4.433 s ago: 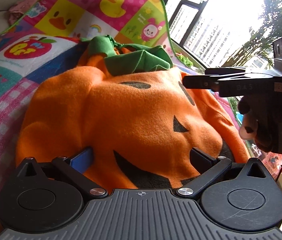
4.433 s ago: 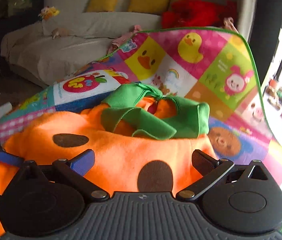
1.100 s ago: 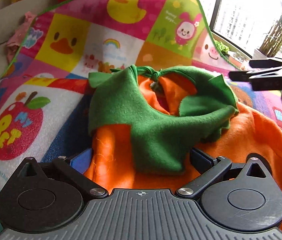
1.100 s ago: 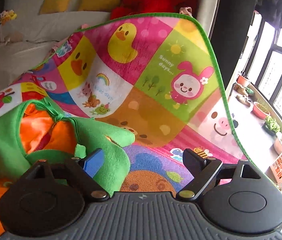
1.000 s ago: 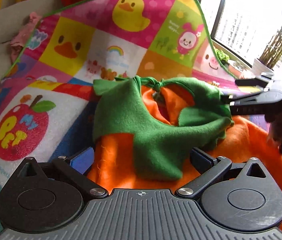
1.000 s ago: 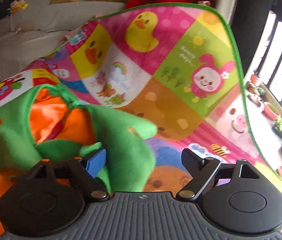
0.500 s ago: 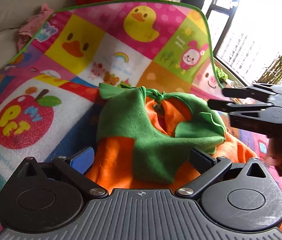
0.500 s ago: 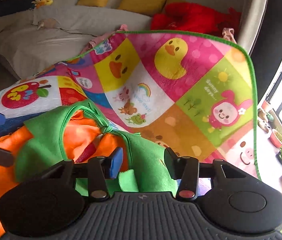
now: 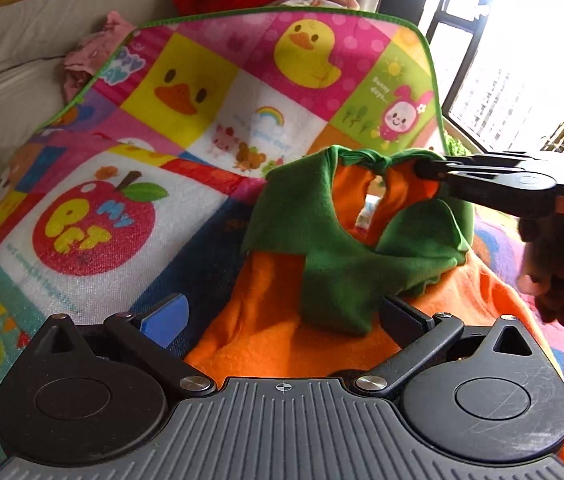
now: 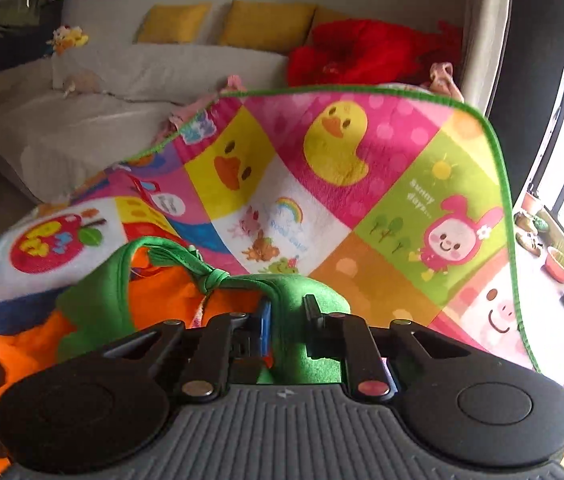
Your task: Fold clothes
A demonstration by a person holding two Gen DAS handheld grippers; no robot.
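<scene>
An orange pumpkin costume (image 9: 266,312) with a green collar (image 9: 345,268) lies on a colourful cartoon blanket (image 9: 186,92). My left gripper (image 9: 282,316) is open, its fingers low over the orange cloth just below the collar. My right gripper (image 10: 285,312) is shut on the green collar (image 10: 297,292) beside its knot (image 10: 214,278). In the left wrist view the right gripper (image 9: 421,168) reaches in from the right and pinches the collar's top edge, lifting it.
The blanket's green-trimmed edge (image 10: 497,152) hangs to the right by a window with potted plants (image 10: 561,264). A grey sofa (image 10: 102,96) with yellow cushions (image 10: 266,24) and a red garment (image 10: 361,56) lies behind.
My right gripper has closed on the green collar and lifted it slightly. My left gripper has drawn back a little and stays open.
</scene>
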